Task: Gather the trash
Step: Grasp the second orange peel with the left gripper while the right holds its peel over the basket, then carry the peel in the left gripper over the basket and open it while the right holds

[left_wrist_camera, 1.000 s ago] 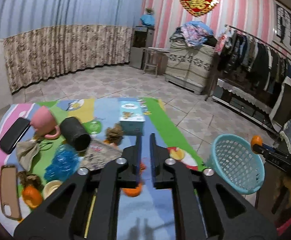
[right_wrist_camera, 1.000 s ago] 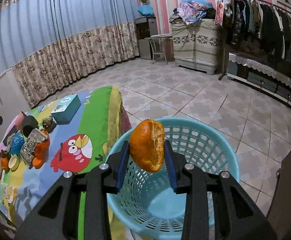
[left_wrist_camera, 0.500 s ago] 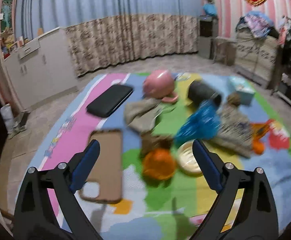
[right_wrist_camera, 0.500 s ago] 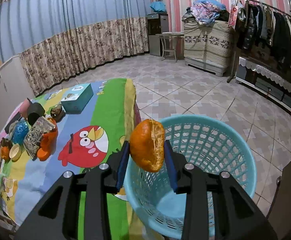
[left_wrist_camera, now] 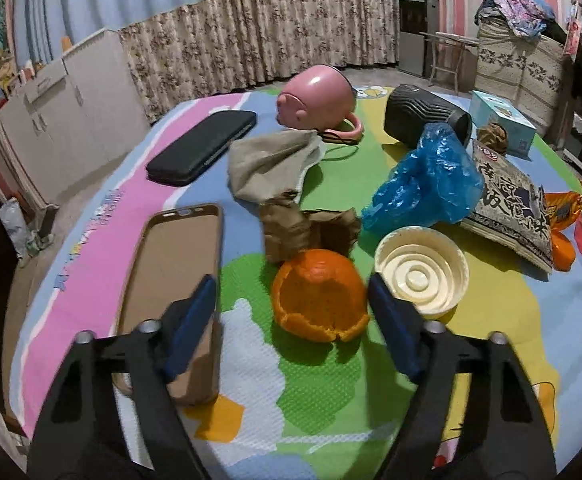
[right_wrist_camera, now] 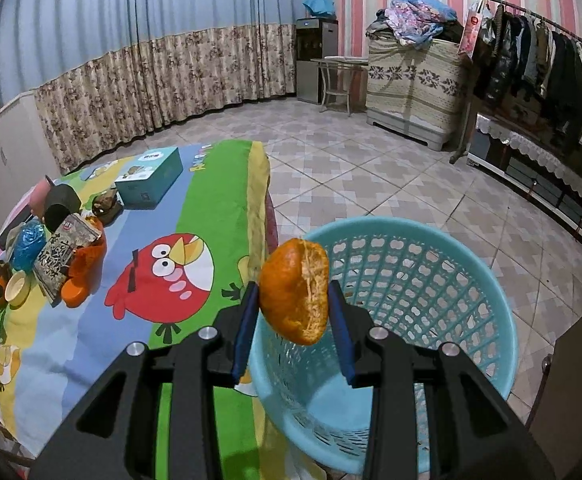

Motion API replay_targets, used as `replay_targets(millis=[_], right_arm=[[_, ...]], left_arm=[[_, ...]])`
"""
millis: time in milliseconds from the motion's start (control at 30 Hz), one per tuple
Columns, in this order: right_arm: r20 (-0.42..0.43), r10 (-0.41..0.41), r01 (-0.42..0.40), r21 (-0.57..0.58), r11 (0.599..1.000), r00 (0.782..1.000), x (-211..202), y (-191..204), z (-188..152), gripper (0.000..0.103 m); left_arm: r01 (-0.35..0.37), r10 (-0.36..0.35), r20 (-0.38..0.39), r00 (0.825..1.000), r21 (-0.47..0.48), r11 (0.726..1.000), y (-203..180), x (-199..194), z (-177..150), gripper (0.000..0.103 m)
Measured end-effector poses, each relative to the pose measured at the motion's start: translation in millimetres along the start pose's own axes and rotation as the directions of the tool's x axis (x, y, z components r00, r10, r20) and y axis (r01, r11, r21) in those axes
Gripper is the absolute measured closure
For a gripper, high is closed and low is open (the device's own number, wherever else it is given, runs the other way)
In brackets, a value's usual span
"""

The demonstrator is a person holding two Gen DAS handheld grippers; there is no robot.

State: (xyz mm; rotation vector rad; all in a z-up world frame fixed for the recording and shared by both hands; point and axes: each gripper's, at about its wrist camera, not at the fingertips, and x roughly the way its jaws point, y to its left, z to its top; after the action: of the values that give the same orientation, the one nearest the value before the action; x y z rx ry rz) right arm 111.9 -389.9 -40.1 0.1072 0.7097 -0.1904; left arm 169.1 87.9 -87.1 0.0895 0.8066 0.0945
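Observation:
In the left wrist view my left gripper (left_wrist_camera: 291, 312) is open, its jaws on either side of an orange peel cup (left_wrist_camera: 319, 295) lying on the colourful tablecloth (left_wrist_camera: 331, 396). Brown crumpled paper (left_wrist_camera: 303, 229), a blue plastic bag (left_wrist_camera: 425, 186), a snack packet (left_wrist_camera: 509, 204) and a cream lid (left_wrist_camera: 422, 272) lie just beyond. In the right wrist view my right gripper (right_wrist_camera: 294, 322) is shut on an orange peel (right_wrist_camera: 295, 290), held over the near rim of the light-blue trash basket (right_wrist_camera: 451, 280) on the floor beside the table.
A brown phone case (left_wrist_camera: 171, 276), black case (left_wrist_camera: 203, 146), grey cloth (left_wrist_camera: 269, 166), pink mug (left_wrist_camera: 315, 98), black cylinder (left_wrist_camera: 425, 114) and teal box (left_wrist_camera: 501, 120) lie on the table. Tiled floor (right_wrist_camera: 371, 176), cabinet and clothes rack (right_wrist_camera: 539, 64) lie beyond.
My left gripper opened, swung left and moved down close around the orange peel cup. My right gripper, still holding its peel, shifted slightly towards the table side of the basket.

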Motion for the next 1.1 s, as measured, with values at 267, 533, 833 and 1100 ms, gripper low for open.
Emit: replay_targets(millis=[267, 533, 833, 1100], right_arm=[[0.028, -0.001, -0.001, 0.045, 0.999, 1.000, -8.8, -15.0, 2.2, 0.068], [0.065, -0.026, 0.019, 0.104, 0.994, 0.998, -22.0, -40.1, 6.1, 0.068], [0.082, -0.094, 0.081, 0.146, 0.986, 0.992, -33.0, -75.1, 6.1, 0.068], [0.039, -0.147, 0.136, 0.213, 0.968, 0.988, -28.1, -108.5, -6.3, 0.068]], left_arm=[[-0.029, 0.027, 0.033, 0.999, 0.048, 0.998, -14.0, -19.7, -4.4, 0.074], [0.026, -0.028, 0.134, 0.991, 0.023, 0.999, -24.4, -67.5, 17.3, 0.077], [0.146, -0.167, 0.248, 0.954, 0.101, 0.984, -102.9, -111.6, 53.5, 0.077], [0.330, -0.387, 0.282, 0.878, 0.227, 0.916, -219.9, -140.0, 71.7, 0.077]])
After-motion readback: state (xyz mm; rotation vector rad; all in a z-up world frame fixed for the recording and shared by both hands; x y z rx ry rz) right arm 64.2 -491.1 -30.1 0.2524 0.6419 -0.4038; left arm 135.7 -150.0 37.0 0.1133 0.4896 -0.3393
